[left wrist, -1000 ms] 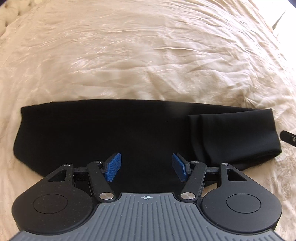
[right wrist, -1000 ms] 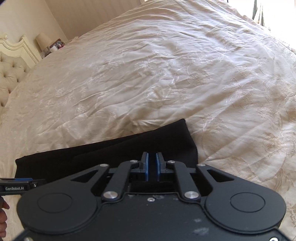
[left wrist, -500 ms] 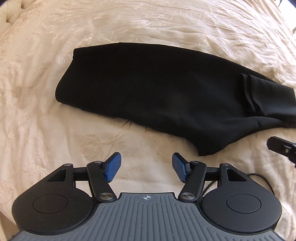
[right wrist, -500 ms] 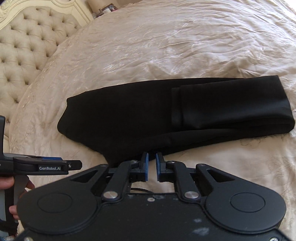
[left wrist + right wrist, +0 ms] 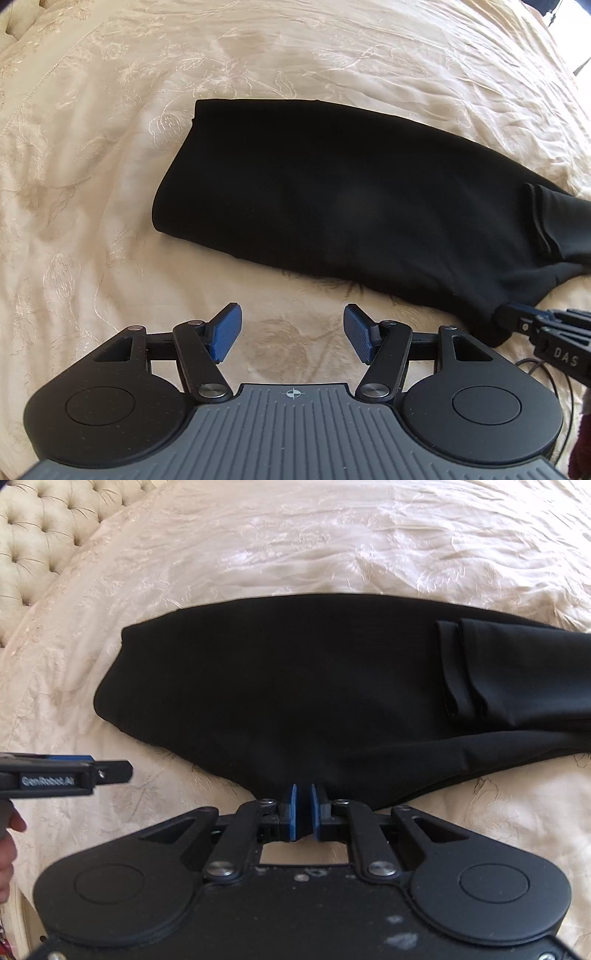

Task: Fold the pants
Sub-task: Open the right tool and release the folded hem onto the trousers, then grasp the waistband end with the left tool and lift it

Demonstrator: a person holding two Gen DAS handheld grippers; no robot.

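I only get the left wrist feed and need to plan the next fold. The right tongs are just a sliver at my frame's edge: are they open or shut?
Observer: The right tongs are nearly shut, with a thin slit between the pads. Their tips are at the near edge of the pants. I cannot tell whether cloth is pinched.
Operator: Where do my own tongs sit, seen from there?
Observer: The left tongs show side-on over the bedspread, left of the pants and apart from them.
Operator: What lies beyond the pants' left end?
Observer: A tufted headboard, past the bedspread.
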